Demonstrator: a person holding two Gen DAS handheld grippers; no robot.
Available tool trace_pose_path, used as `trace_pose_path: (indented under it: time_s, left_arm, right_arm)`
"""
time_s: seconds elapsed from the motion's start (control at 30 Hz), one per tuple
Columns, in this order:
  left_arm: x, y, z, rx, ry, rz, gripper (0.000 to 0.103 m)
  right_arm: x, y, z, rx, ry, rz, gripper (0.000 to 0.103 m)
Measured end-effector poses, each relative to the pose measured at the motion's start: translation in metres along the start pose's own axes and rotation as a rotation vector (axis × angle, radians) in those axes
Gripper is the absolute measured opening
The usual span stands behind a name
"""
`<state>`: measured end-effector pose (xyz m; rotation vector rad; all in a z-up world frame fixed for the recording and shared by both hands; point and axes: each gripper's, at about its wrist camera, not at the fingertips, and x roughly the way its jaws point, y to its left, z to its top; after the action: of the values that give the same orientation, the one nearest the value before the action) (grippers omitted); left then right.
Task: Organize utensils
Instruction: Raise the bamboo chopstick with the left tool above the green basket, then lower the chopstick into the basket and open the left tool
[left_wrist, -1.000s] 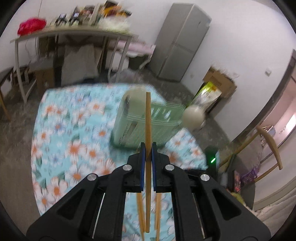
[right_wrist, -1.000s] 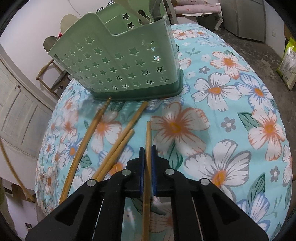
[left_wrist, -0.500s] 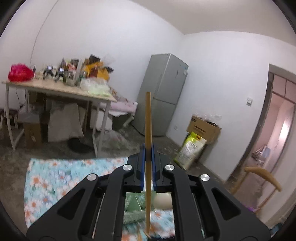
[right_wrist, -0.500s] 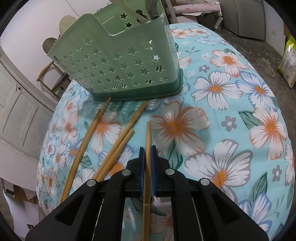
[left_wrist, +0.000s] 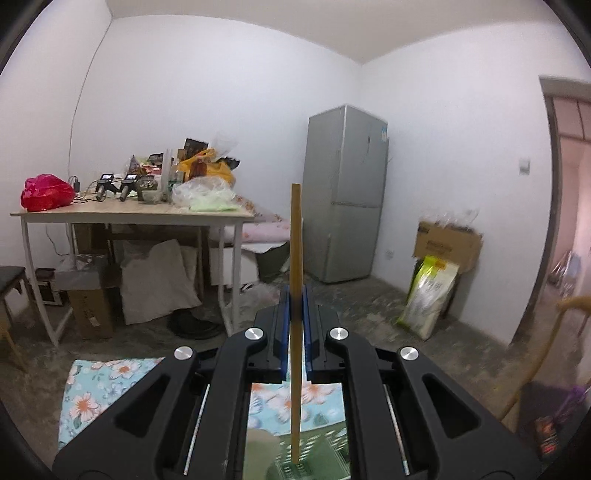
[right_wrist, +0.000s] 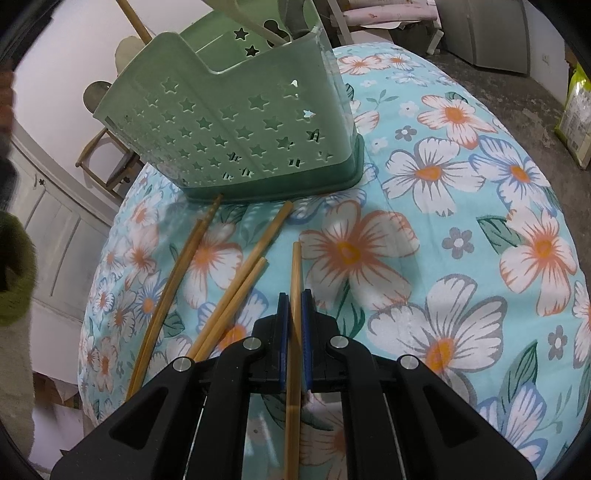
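Left gripper (left_wrist: 296, 301): jaws clamped on a bamboo chopstick (left_wrist: 296, 236), upright above the green caddy (left_wrist: 314, 467).
Right gripper (right_wrist: 294, 306): jaws clamped on another chopstick (right_wrist: 295, 280), low over the floral cloth (right_wrist: 461, 229).
Star-cut caddy (right_wrist: 236, 122): on cloth, utensils inside.
Loose chopsticks (right_wrist: 236, 291): four, just before the caddy.

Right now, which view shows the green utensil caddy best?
The right wrist view: the green utensil caddy stands whole on the floral cloth, star cutouts clear. The left wrist view shows only a blurred green patch beneath the claw.
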<state>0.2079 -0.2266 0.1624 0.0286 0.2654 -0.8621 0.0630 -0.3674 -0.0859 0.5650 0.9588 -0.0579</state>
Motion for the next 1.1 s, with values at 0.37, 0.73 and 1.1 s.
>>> trace_pose_path:
  time_s: [0.37, 0.73, 1.1]
  left_arm:
    - [-0.025, 0.029, -0.027, -0.079, 0.072, 0.025, 0.029]
    - [-0.101, 0.039, -0.042, -0.095, 0.054, 0.048, 0.059]
    - [-0.121, 0.050, -0.128, -0.115, 0.303, 0.104, 0.073]
  right_arm:
    - [-0.002, -0.003, 0.000, -0.002, -0.004, 0.001, 0.007]
    - [0.001, 0.002, 0.006, -0.008, 0.000, -0.020, 0.007]
    - [-0.001, 0.010, 0.008, -0.021, -0.027, -0.053, 0.007]
